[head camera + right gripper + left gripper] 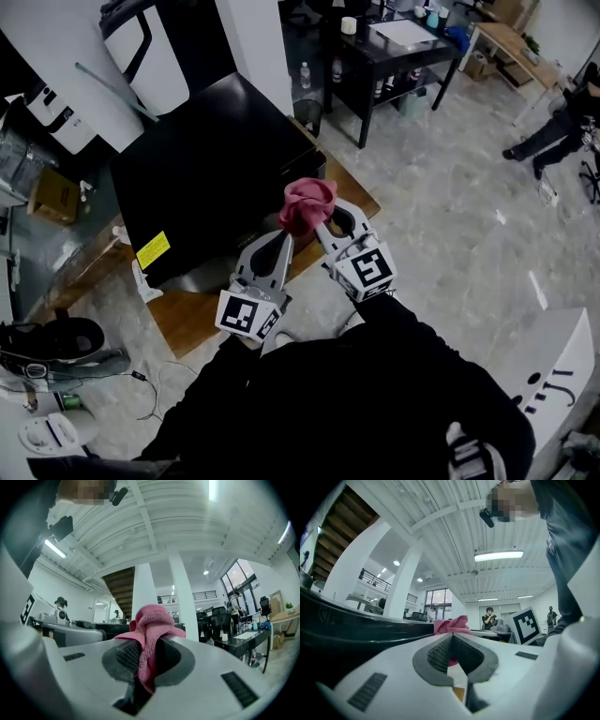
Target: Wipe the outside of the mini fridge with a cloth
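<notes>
The black mini fridge (206, 159) stands on a low wooden board, its top facing me and a yellow sticker (152, 250) near its front edge. A pink cloth (307, 202) is bunched up above the fridge's near right corner. My right gripper (319, 223) is shut on the cloth (152, 620), which bulges out over the pads. My left gripper (283, 238) meets the cloth's lower tail from the left. In the left gripper view the jaws are closed, with pink cloth (451, 624) above the tips and a strip showing between the pads. The fridge's dark top (356, 630) lies left of them.
The wooden board (187, 314) juts out in front of the fridge. A black table (394, 47) and a bin (307, 114) stand behind it. A white panel (553, 366) is at lower right, shoes (56, 342) and cables at lower left. A person (553, 131) sits far right.
</notes>
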The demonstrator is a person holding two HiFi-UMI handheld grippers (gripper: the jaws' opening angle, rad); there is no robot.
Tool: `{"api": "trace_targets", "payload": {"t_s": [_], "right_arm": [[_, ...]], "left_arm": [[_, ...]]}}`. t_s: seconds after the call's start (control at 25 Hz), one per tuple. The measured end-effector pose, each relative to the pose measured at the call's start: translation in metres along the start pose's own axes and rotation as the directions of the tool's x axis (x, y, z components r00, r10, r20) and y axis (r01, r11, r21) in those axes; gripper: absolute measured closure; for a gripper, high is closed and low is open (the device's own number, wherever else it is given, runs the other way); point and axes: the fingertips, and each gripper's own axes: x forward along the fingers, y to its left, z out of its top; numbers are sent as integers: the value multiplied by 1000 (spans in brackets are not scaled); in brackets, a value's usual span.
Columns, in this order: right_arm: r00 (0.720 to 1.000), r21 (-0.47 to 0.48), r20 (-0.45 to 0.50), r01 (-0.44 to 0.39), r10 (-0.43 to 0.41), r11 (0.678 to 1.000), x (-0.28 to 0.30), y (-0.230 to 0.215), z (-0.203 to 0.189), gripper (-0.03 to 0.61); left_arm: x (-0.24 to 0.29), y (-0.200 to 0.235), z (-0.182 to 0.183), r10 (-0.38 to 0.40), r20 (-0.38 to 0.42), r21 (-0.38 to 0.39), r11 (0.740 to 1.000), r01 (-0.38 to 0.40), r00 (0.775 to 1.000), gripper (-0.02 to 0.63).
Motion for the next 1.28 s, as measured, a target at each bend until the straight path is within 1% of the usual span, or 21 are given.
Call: {"api": "trace_targets", "payload": {"t_s": [0.12,0.28,0.44,0.64,0.92,1.04,1.2,1.28], "right_arm": [[1000,20,1,-22,22,1000,14,-7,4,523],[997,21,33,-70,69,997,7,-18,4,523],[994,23,40,-99,98,995,12,-29,-14,523],[993,27,5,-121,121,992,22,-37,-46,523],[983,76,-102,-142,150,987,22,-45,-115,523],[976,92,-151,-146,159,985,22,-46,-151,523],[962,144,-226,-121,151,982,16,-56,-207,523],[957,139,-254,-111,143,984,14,-61,-231,523]], "left_arm": [[11,3,3,33,-14,12,999,-33,999,609],[29,-4,-6,86,-27,24,996,-86,996,609],[46,5,-25,136,-49,19,991,-135,990,609],[58,17,-53,179,-99,-8,983,-181,979,609],[68,25,-115,209,-183,-47,974,-221,961,609],[69,30,-148,214,-222,-63,970,-233,951,609],[70,32,-208,219,-315,-91,961,-260,923,609],[73,32,-238,213,-360,-101,959,-264,908,609]]}}
